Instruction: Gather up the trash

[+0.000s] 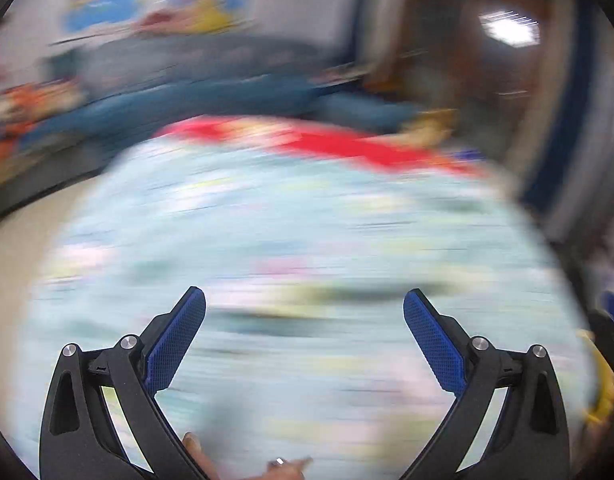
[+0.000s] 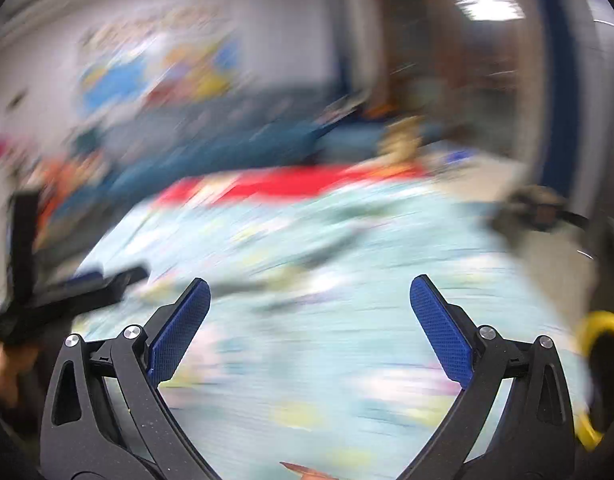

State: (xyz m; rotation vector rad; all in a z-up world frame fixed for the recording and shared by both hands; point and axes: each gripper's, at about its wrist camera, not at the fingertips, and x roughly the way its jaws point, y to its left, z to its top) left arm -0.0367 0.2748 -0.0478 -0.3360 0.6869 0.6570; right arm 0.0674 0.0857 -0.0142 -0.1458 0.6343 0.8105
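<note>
Both views are heavily motion-blurred. My left gripper (image 1: 305,300) is open above a pale blue patterned bedspread (image 1: 267,240), nothing between its blue pads. My right gripper (image 2: 310,292) is also open over the same bedspread (image 2: 327,260), holding nothing. In the right wrist view the left gripper (image 2: 79,288) shows as a black blur at the left edge, a hand (image 2: 3,368) below it. No piece of trash can be made out through the blur. A yellow-rimmed object (image 2: 599,320) sits at the right edge.
A red strip (image 1: 339,144) crosses the bedspread's far end. Behind it runs a teal sofa or headboard (image 1: 211,92), under a colourful poster (image 1: 155,4) on a white wall. Beige floor (image 1: 23,248) lies left of the bed. Fingertips (image 1: 291,466) show at the bottom.
</note>
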